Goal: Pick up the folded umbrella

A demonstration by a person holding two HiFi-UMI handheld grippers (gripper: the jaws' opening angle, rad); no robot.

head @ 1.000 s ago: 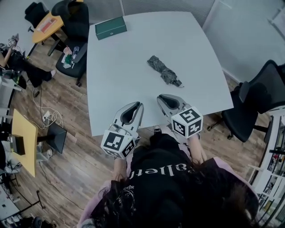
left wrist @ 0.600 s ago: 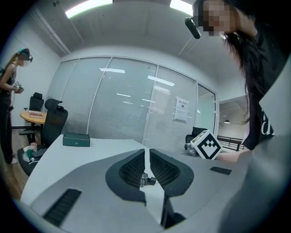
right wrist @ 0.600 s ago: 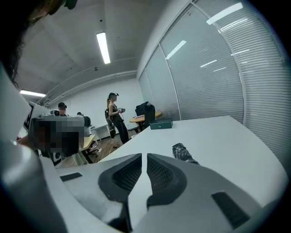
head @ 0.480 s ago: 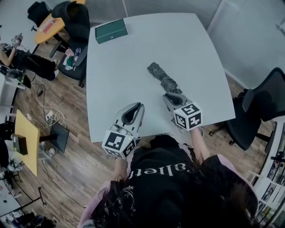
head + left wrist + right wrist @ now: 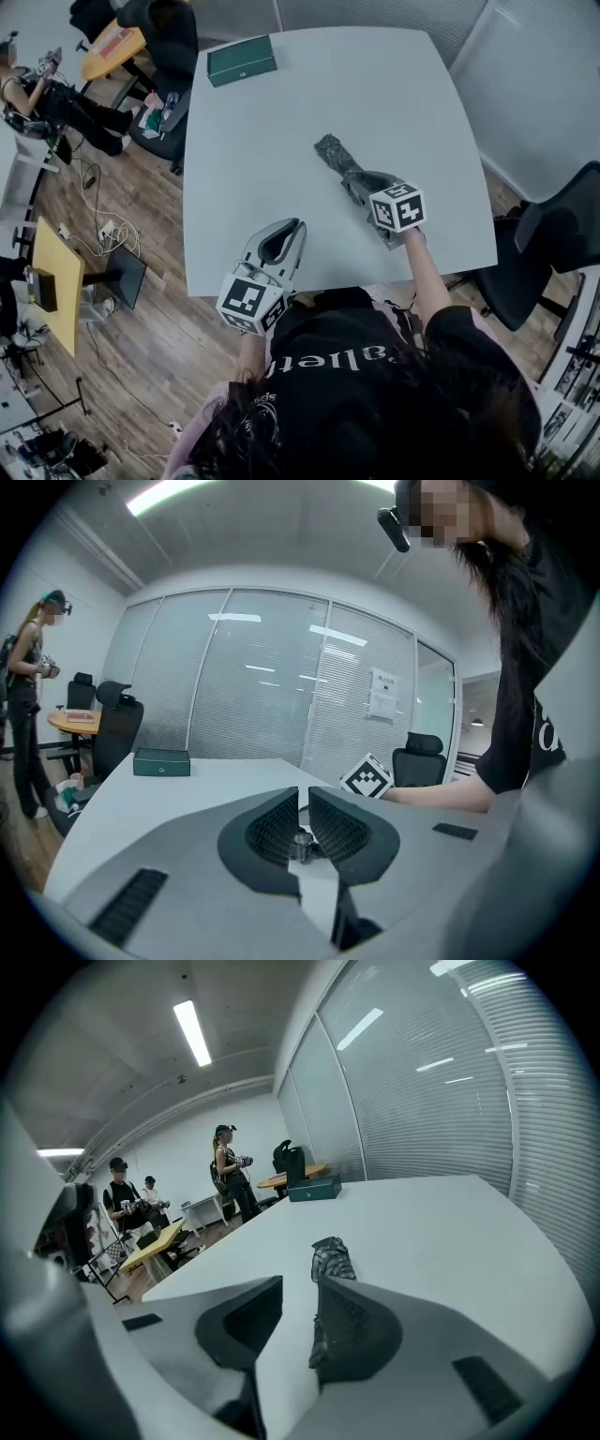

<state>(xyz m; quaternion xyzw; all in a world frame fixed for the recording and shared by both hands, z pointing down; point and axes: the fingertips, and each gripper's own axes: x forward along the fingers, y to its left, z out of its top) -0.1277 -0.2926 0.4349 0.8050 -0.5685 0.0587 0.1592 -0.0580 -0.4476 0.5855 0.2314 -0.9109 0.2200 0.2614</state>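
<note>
Where the folded umbrella point(image 5: 330, 150) lies: flat on the white tabletop point(image 5: 272, 141), right of centre, its near end hidden beneath the right hand-held gripper point(image 5: 351, 178).
Jaws, right hand-held gripper: a little apart, having just been opening. In the right gripper view the umbrella point(image 5: 332, 1258) runs along the inner face of the right-side jaw. Bare tabletop fills the remaining gap, and the pads are not clamped on the umbrella.
Jaws, left hand-held gripper point(image 5: 292, 229): drawn together to a thin slit, nothing between them.
Position, left: at the near tabletop edge, well apart from the umbrella.
Green box point(image 5: 242, 59): far left corner of the tabletop.
</note>
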